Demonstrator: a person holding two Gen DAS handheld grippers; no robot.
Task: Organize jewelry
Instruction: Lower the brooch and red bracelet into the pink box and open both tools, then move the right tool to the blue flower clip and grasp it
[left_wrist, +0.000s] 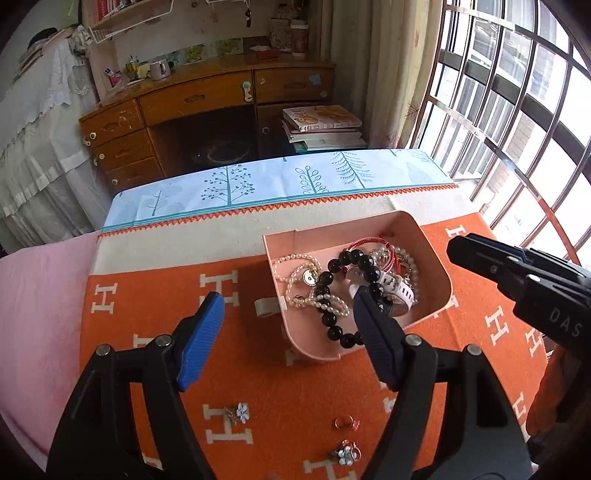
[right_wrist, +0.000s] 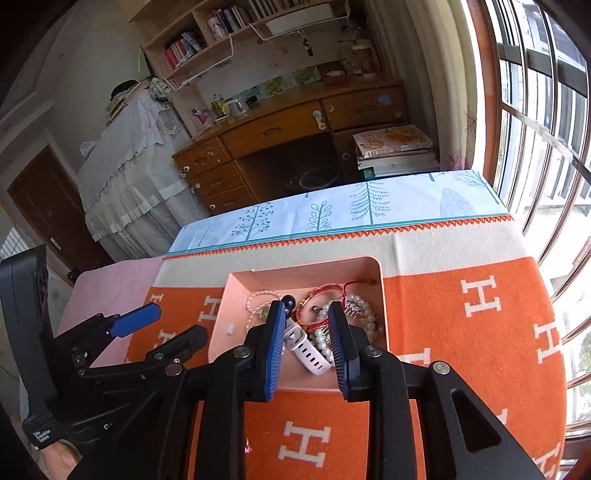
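The three loose rings (left_wrist: 236, 411) lie on the bench just beneath the left hand-held gripper (left_wrist: 288, 306), its jaws wide apart and empty; the right hand-held gripper (right_wrist: 307, 314), part-open and holding nothing, hangs over the pink tray (right_wrist: 382, 295), farther from them.

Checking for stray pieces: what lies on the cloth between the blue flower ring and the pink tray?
Nothing: the left wrist view shows only bare orange cloth between the flower ring and the tray.

Tray: your pink tray (left_wrist: 424, 236) sat upright on the orange cloth.
Contents: black bead bracelet (left_wrist: 334, 291), pearl strands (left_wrist: 295, 273), white watch (right_wrist: 308, 349).
Rings: three rings (left_wrist: 347, 422) lay loose outside.
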